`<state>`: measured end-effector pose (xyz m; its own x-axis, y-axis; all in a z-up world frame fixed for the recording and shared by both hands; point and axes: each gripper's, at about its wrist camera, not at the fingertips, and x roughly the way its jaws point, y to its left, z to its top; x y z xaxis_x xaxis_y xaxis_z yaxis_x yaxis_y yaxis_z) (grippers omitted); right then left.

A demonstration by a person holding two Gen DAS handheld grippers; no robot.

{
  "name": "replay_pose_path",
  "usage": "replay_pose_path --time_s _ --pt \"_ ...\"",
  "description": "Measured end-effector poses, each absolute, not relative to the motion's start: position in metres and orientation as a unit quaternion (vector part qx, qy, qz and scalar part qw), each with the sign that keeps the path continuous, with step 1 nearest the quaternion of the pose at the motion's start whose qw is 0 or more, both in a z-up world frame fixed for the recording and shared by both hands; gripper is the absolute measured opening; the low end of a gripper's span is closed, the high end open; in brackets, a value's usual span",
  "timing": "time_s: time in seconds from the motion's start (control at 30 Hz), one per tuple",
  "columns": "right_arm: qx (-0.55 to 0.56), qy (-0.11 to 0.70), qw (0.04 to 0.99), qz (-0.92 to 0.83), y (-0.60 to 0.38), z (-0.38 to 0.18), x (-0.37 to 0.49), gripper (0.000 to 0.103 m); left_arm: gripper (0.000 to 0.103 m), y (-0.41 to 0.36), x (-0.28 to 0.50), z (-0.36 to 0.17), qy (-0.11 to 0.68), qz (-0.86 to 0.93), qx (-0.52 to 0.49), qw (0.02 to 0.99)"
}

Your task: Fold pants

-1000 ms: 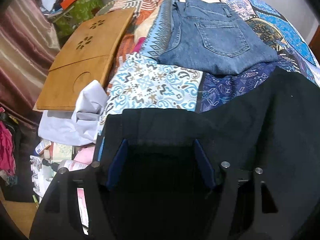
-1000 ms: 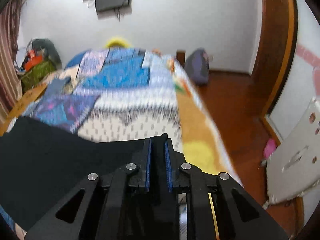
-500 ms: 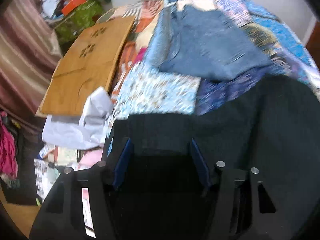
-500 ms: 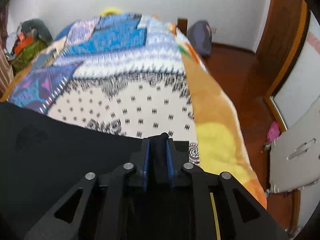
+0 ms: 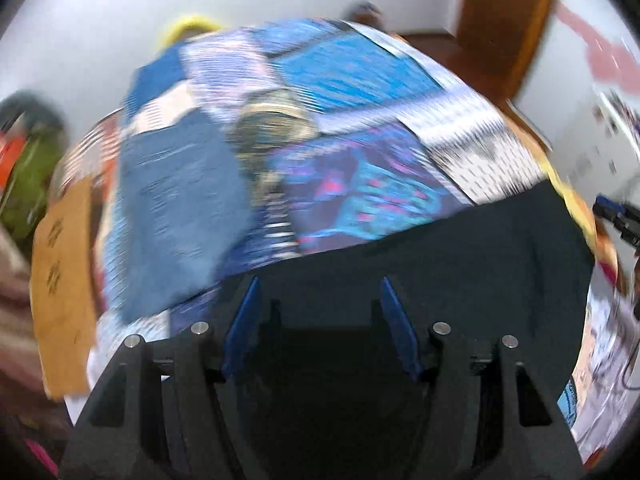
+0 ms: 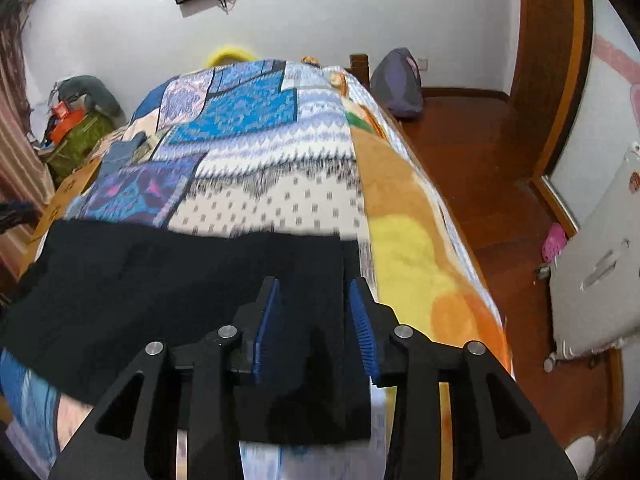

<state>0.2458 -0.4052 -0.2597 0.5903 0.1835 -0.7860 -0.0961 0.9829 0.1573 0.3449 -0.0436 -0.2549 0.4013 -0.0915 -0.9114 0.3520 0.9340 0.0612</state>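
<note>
Black pants point(image 5: 460, 256) lie spread across the near end of the bed; the right wrist view shows their right edge point(image 6: 160, 272) close to the bed's side. My left gripper point(image 5: 320, 312) hovers over the pants, its blue pads wide apart and pressing on nothing; the picture is smeared by motion. My right gripper point(image 6: 316, 304) is at the pants' right edge. Its jaws are opening, with black cloth between the pads and a gap on each side. Folded blue jeans point(image 5: 180, 208) rest farther up the bed on the left.
A patchwork bedspread point(image 6: 260, 140) covers the bed, with an orange-yellow blanket point(image 6: 408, 248) along its right side. A wooden board point(image 5: 60, 260) leans at the left edge. Right of the bed are a wood floor point(image 6: 480, 160), a backpack point(image 6: 396, 80) and a white panel point(image 6: 592, 272).
The right gripper's pads, shut on the pants' edge before, now stand apart. The left gripper has swung up and to the right over the pants, its jaws still wide.
</note>
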Motion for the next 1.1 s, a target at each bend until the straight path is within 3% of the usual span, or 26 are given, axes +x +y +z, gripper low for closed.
replay_pose_path --time_s 0.23,0.33,0.4,0.5,0.67,0.77,1.1 --pt "0.075 0.474 0.874 0.075 -0.410 -0.284 0.207 0.035 0.061 -0.102 0.367 -0.305 0.546 -0.177 0.227 0.787" --pt "0.096 0.483 0.867 0.070 -0.414 -0.297 0.199 0.035 0.059 -0.103 0.375 -0.311 0.541 -0.188 0.222 0.789" --pt "0.105 0.484 0.866 0.068 -0.415 -0.303 0.197 0.035 0.030 -0.101 0.379 -0.314 0.551 -0.198 0.199 0.786" --pt "0.110 0.487 0.864 0.064 -0.415 -0.311 0.200 0.035 0.008 -0.104 0.375 -0.317 0.548 -0.190 0.208 0.788" --pt "0.111 0.487 0.864 0.058 -0.416 -0.320 0.204 0.035 0.002 -0.110 0.367 -0.316 0.533 -0.180 0.230 0.794" --pt "0.100 0.487 0.866 0.056 -0.413 -0.321 0.205 0.007 0.001 -0.112 0.367 -0.315 0.529 -0.174 0.238 0.796" --pt "0.038 0.447 0.894 0.002 -0.423 -0.304 0.198 0.000 0.000 -0.111 0.379 -0.308 0.512 -0.133 0.235 0.815"
